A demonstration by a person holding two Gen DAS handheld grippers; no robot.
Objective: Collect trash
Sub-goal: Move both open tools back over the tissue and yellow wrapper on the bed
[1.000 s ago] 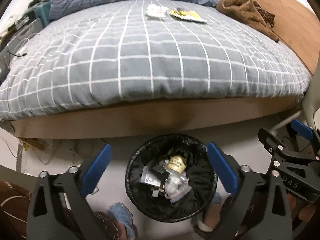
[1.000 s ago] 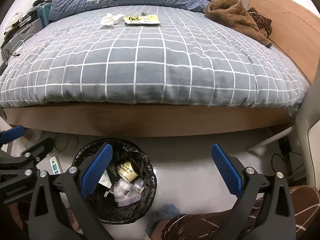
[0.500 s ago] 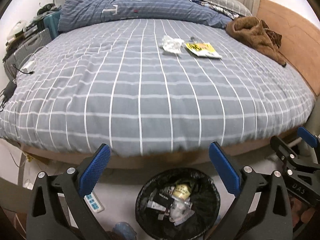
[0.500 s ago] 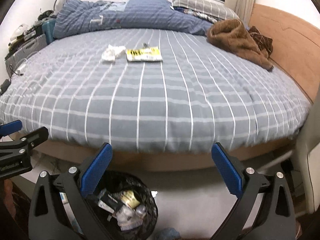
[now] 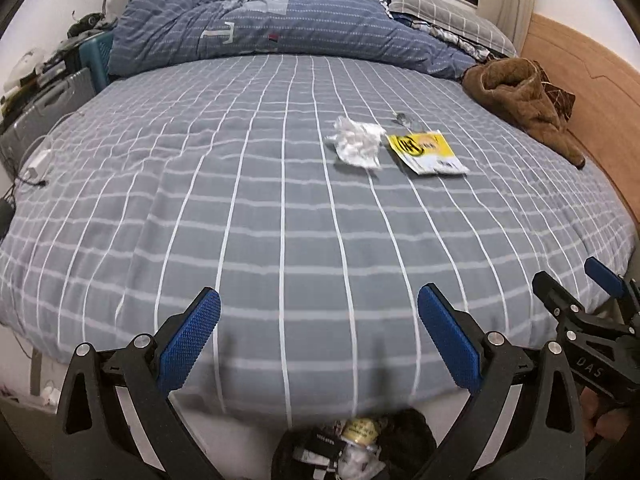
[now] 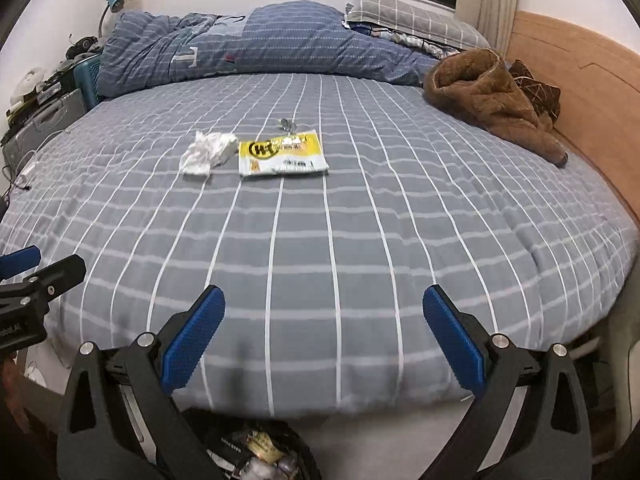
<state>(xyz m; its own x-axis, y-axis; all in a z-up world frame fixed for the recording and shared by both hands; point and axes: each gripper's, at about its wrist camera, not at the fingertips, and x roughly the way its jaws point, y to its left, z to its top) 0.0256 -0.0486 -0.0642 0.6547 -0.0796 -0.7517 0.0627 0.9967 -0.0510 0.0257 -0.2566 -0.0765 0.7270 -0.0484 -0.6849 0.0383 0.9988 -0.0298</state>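
Two pieces of trash on the grey checked bed cover [image 5: 280, 200]: crumpled white tissue [image 5: 357, 147] and yellow wrapper [image 5: 426, 152], just beside each other, tissue to the left, well past both grippers. Small shiny scrap [image 6: 286, 124] just behind the wrapper, too small to identify. Brown fleece garment [image 6: 494, 98] bunched at the right edge against the wooden headboard [image 6: 580, 92]; rumpled blue duvet [image 5: 280, 28] and checked pillow [image 6: 412, 16] along the far side. Wide bare stretch of cover between grippers and trash, nothing lying across it.

Left gripper [image 5: 318, 338] released, blue pads spread wide, holding nothing. Right gripper [image 6: 324, 332] likewise spread and holding nothing. Both hovering over the near edge of the bed.

Black-lined trash bin [image 5: 352, 452] below that edge, on the floor, partly full, partly hidden behind gripper frames and blurred.

Left view alone: white charger and cable [image 5: 38, 164] on the cover's left edge, power strip on the floor. Right view alone: window above the pillow. Cluttered shelf and blue lamp [image 6: 114, 0] at far left.
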